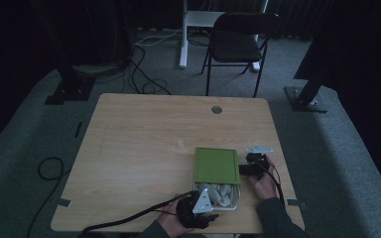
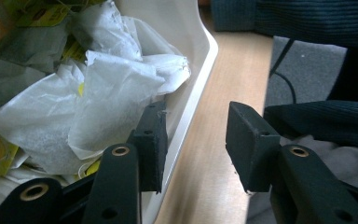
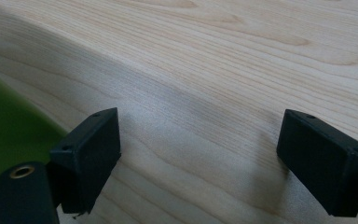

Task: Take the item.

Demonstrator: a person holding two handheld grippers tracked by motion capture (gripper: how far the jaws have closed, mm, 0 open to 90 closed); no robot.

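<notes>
Here I have the left tool (image 2: 193,140) at the near end of the white box (image 1: 234,202), its jaws spread with one inside among the tea bags (image 2: 93,93) and the other outside, the box wall (image 2: 191,93) between them and not yet gripped. The right tool (image 3: 198,158) sits just beside the green lid (image 1: 217,165), jaws spread wide over bare bench (image 3: 237,56), holding nothing. My guess is the lid is being slid off, so I would close the left tool squarely on the wall alone, keeping the paper bags out of the pinch, and steady the box while the right works the lid. The box lies close to the bench's near edge (image 1: 129,230); the open room is ahead and to the left.
</notes>
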